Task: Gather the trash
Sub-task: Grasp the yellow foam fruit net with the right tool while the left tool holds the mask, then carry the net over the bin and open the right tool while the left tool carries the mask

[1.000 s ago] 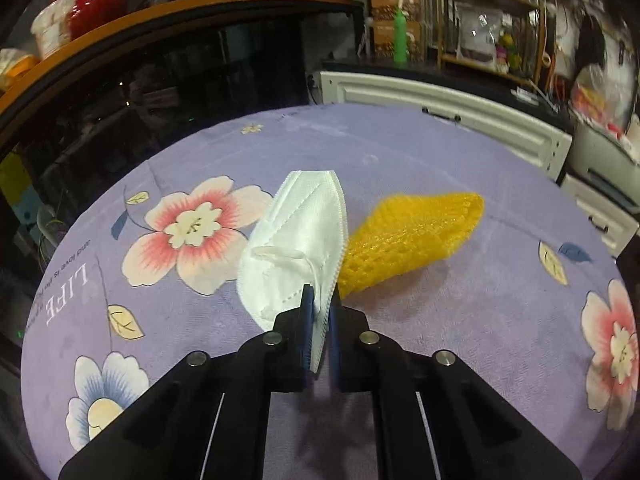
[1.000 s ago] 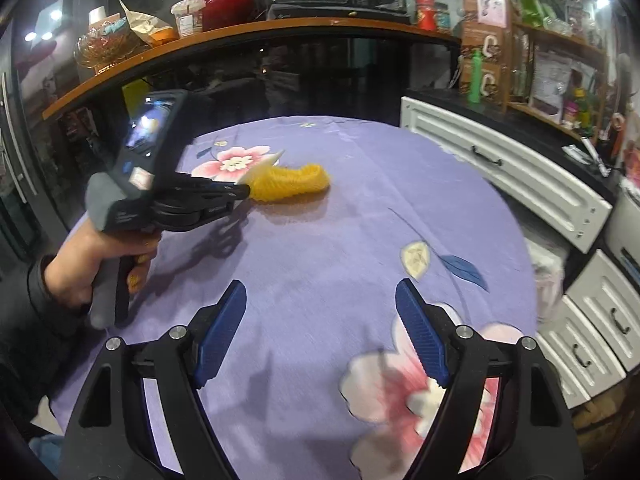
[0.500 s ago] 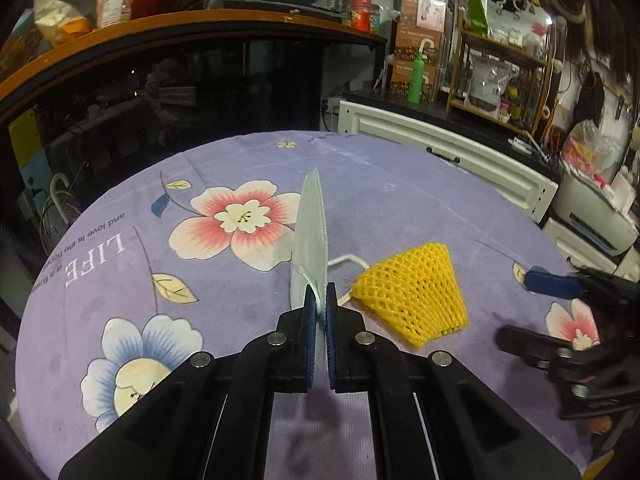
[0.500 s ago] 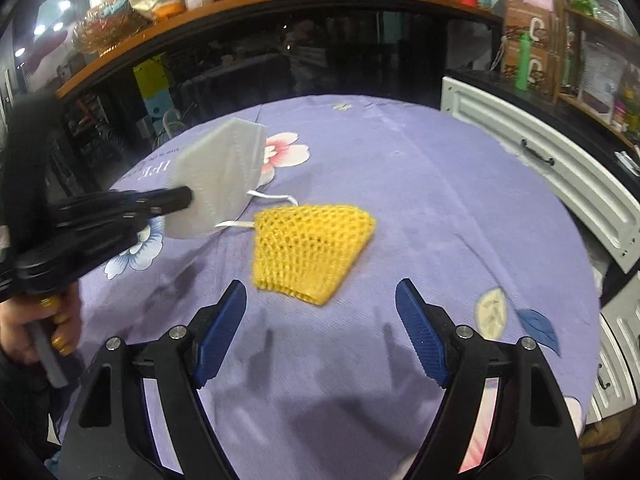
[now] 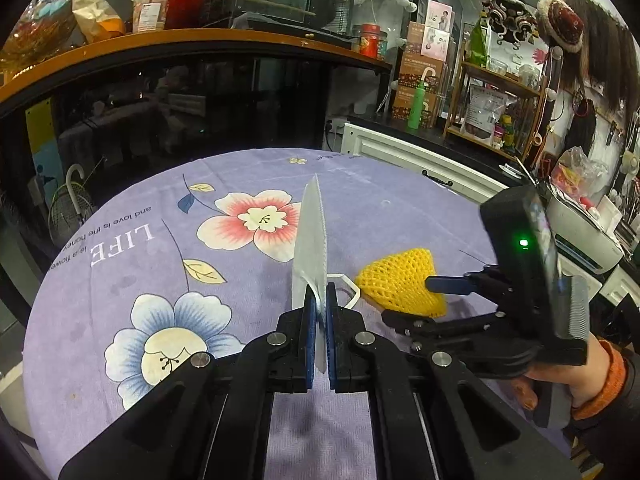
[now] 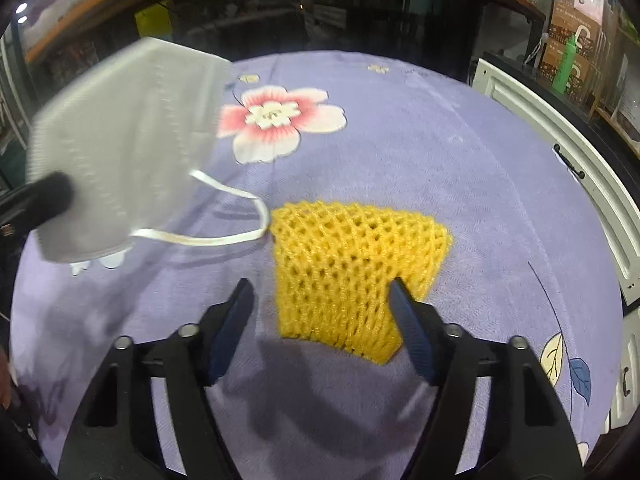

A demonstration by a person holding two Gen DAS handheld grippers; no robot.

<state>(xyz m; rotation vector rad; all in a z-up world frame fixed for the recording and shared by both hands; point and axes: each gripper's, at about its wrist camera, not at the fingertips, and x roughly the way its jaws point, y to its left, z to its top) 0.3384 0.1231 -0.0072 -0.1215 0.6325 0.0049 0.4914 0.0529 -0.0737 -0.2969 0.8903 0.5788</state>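
My left gripper (image 5: 318, 304) is shut on a white face mask (image 5: 309, 248), held edge-on above the purple flowered tablecloth (image 5: 120, 280). The mask also shows in the right wrist view (image 6: 116, 152), lifted at the left, its ear loop (image 6: 224, 216) hanging toward the yellow foam fruit net (image 6: 352, 272). The net lies flat on the cloth and also shows in the left wrist view (image 5: 400, 284). My right gripper (image 6: 322, 304) is open, low over the net's near edge, one finger on each side of it. It shows from the side in the left wrist view (image 5: 432, 298).
White drawer cabinets (image 5: 420, 160) stand past the table's right edge (image 6: 560, 152). A dark glass counter with a wooden top (image 5: 180, 40) runs behind the table. Shelves with bottles and boxes (image 5: 492, 100) stand at the back right.
My left gripper lifted the mask off the table and turned it edge-on. My right gripper moved in from far back to straddle the yellow net.
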